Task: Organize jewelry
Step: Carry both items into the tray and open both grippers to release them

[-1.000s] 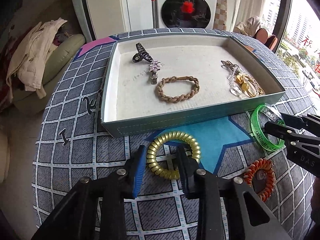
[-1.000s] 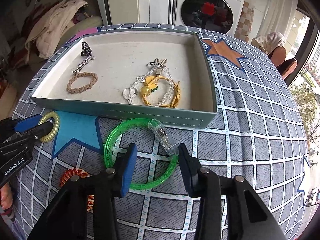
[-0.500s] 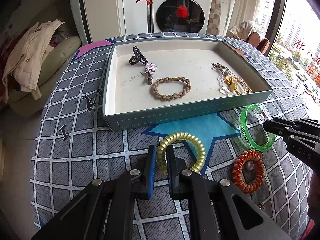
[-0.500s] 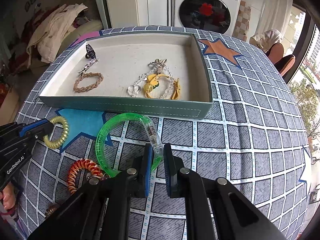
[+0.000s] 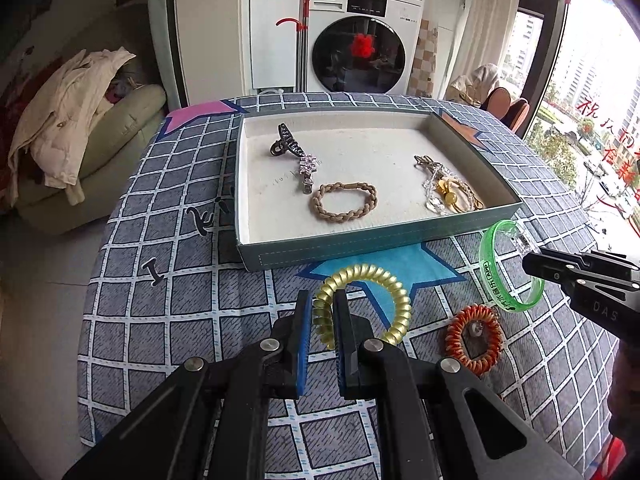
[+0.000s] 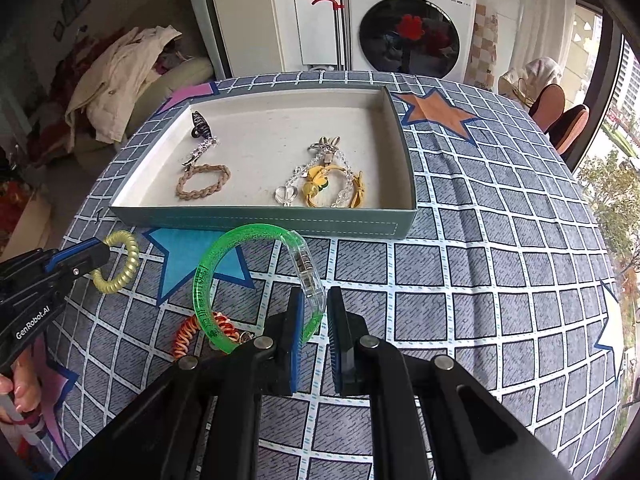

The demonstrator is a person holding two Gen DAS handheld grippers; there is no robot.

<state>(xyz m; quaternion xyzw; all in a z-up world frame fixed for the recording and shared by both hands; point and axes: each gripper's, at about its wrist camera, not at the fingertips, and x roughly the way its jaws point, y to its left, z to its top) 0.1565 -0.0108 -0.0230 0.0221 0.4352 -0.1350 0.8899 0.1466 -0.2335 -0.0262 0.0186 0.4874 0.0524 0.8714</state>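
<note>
Left gripper [image 5: 322,320] pinches gold coil tie [image 5: 362,304]; right gripper [image 6: 312,316] pinches green bangle [image 6: 248,280]. Both items are off the tablecloth [image 6: 480,280], near the tray's front wall [image 6: 260,222]. Risk: the springy coil slips free or the bangle clips the wall.

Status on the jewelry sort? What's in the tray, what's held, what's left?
Done: tray already holds a black claw clip, crystal clip, braided band and a yellow and clear beaded pile.
In hand: left gripper is shut on the gold coil tie; right gripper is shut on the green bangle.
Left: orange coil tie lies on the cloth outside the tray.
</note>
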